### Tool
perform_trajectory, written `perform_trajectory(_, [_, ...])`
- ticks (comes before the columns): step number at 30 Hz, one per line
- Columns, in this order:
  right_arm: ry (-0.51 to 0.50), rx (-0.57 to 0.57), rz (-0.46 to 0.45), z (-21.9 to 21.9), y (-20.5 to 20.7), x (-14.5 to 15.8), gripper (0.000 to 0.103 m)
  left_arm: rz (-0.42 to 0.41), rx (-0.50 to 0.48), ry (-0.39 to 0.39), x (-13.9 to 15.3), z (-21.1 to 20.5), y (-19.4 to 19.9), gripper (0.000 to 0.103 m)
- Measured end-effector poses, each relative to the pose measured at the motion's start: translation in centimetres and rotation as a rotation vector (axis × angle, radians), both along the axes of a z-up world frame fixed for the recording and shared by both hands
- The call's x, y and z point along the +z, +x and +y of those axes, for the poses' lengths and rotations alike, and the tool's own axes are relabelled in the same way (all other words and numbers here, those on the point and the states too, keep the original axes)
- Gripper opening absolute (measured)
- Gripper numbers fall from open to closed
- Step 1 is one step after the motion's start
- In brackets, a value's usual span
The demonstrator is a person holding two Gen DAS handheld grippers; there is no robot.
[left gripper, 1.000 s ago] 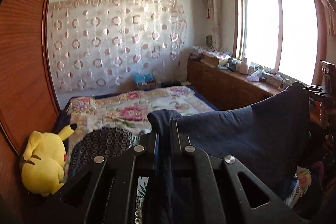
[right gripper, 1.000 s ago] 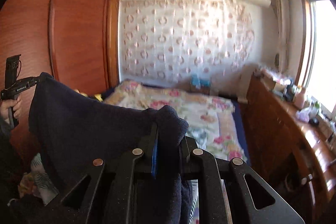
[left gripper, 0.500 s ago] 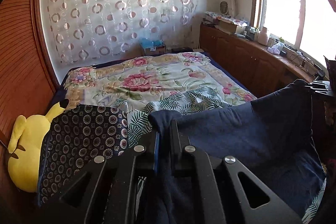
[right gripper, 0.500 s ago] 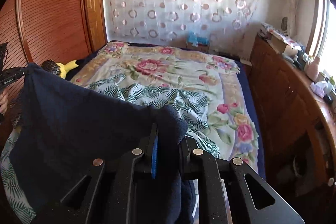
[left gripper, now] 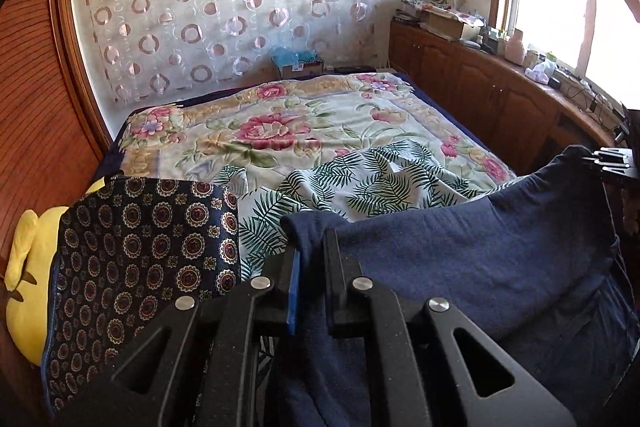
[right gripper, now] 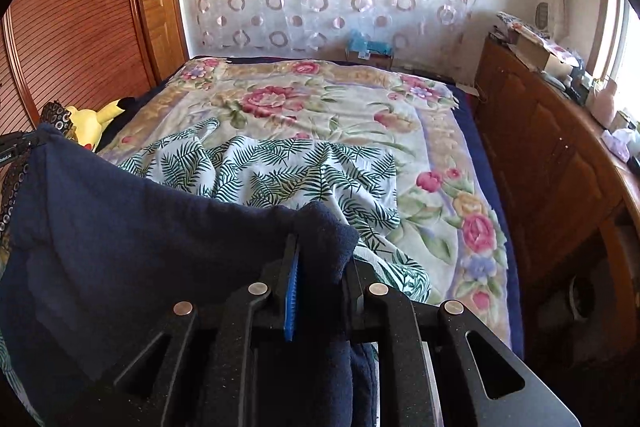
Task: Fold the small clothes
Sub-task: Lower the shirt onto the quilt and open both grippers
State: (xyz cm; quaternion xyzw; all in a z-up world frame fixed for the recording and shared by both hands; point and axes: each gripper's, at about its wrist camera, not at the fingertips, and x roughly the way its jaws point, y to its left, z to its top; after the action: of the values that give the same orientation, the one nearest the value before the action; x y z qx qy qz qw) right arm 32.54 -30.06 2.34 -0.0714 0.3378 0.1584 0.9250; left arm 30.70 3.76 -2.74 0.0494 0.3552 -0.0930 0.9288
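Note:
A navy blue garment (left gripper: 460, 267) hangs stretched between my two grippers above the near end of the bed. My left gripper (left gripper: 310, 243) is shut on one top corner of it. My right gripper (right gripper: 320, 243) is shut on the other top corner; the garment (right gripper: 140, 227) spreads to the left in the right wrist view. Each gripper shows at the far edge of the other's view, the right one (left gripper: 612, 163) and the left one (right gripper: 16, 147). The garment's lower part is hidden below both views.
A fern-print garment (left gripper: 360, 183) lies crumpled on the floral bedspread (left gripper: 280, 123). A dark patterned cloth (left gripper: 140, 247) and a yellow plush toy (left gripper: 24, 267) lie at the bed's left. A wooden wardrobe (right gripper: 80, 27) stands left, cluttered cabinets (right gripper: 560, 131) right.
Both grippers have tilted down and lowered toward the bed with the navy garment still stretched between them. The ceiling and air conditioner have left view; the bed fills more of it.

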Motion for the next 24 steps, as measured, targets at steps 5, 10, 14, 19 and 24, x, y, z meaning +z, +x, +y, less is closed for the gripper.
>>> perform_trajectory(5, [-0.016,-0.017,-0.059,0.4,-1.0,-1.0,0.037,-0.006,-0.028,0.011,0.1,-0.2,-1.3,0.05])
perform_trajectory(10, [0.035,-0.02,-0.048,-0.6,-4.5,-1.8,0.046,0.013,-0.068,-0.01,-0.6,-0.5,-4.6,0.082])
perform_trajectory(14, [0.045,-0.024,-0.013,-1.4,-8.1,-3.4,0.047,0.038,-0.064,-0.022,-1.9,-0.8,-7.3,0.082])
perform_trajectory(19, [0.054,-0.056,0.05,-3.0,-12.0,-4.6,0.049,0.063,-0.068,-0.037,-3.6,-1.2,-9.5,0.082])
perform_trajectory(24, [0.054,-0.118,0.126,-4.6,-13.6,-5.7,0.049,0.086,-0.045,-0.044,-4.8,-1.0,-10.3,0.082])
